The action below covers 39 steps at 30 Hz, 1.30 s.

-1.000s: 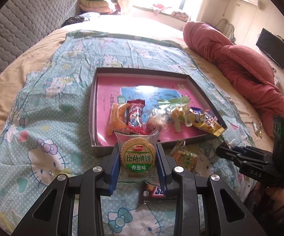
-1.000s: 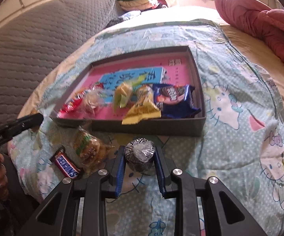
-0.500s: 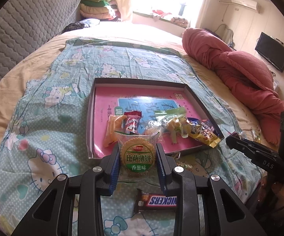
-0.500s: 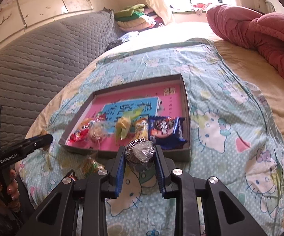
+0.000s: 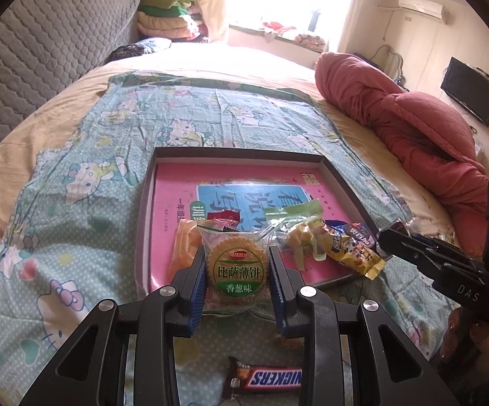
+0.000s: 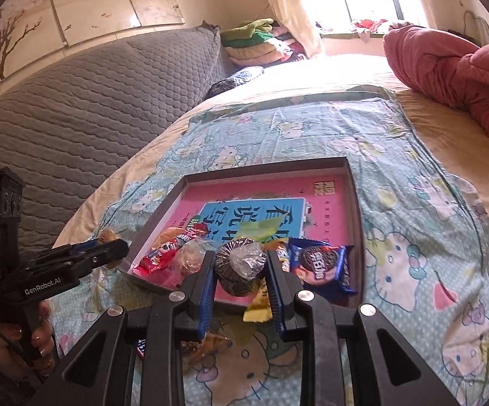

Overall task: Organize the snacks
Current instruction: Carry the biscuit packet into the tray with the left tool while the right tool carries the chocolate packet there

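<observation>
Here a bed point(image 5: 58, 142) is seen, spread with a cartoon-cat sheet point(image 5: 85, 223), a red quilt point(image 5: 424, 135) heaped along one side. On the sheet a shallow box point(image 5: 244, 154) with a pink printed floor is laid — several snacks are bunched at its near end: an orange packet point(image 5: 182, 247), a red packet point(image 6: 163, 253), a yellow packet point(image 5: 353, 253) and a blue cookie packet point(image 6: 322, 264), the last seen against the box's near right corner in the right wrist view. Outside the box, on the sheet just before its near wall, a Snickers bar point(image 5: 264, 379) is left lying flat.

The left gripper point(image 5: 237, 277) is clamped on a round cracker pack point(image 5: 236, 270), held upright with its green label facing the camera, above the box's near edge. The right gripper point(image 6: 241, 267) is closed on a dark cookie stack point(image 6: 241, 265) in clear wrap, likewise raised over the near edge of the box. Each gripper is also caught in the other's view, held by a hand point(image 6: 21, 341) at the frame's edge.
</observation>
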Each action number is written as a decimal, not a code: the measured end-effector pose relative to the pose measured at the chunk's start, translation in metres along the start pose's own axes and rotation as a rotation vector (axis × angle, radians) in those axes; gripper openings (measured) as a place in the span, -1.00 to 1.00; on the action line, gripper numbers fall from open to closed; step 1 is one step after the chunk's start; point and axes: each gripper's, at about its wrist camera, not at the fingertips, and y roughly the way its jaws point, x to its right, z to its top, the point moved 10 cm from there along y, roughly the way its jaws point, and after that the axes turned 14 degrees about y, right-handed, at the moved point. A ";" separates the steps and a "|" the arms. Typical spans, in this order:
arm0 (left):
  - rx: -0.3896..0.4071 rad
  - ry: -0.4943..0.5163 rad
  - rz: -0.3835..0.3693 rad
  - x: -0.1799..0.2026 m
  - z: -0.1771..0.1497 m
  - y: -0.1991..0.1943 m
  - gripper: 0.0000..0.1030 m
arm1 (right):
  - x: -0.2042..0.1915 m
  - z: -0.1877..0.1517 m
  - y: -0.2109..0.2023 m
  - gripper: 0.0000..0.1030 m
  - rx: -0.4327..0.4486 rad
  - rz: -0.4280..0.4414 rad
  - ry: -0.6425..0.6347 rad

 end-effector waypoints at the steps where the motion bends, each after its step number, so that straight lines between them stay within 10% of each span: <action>1: -0.001 0.001 0.000 0.001 0.000 0.001 -0.34 | -0.001 0.000 0.002 -0.45 -0.001 0.004 -0.004; 39: -0.070 0.062 -0.014 0.011 -0.011 0.050 -0.34 | -0.021 -0.030 0.055 -0.44 -0.116 -0.023 -0.169</action>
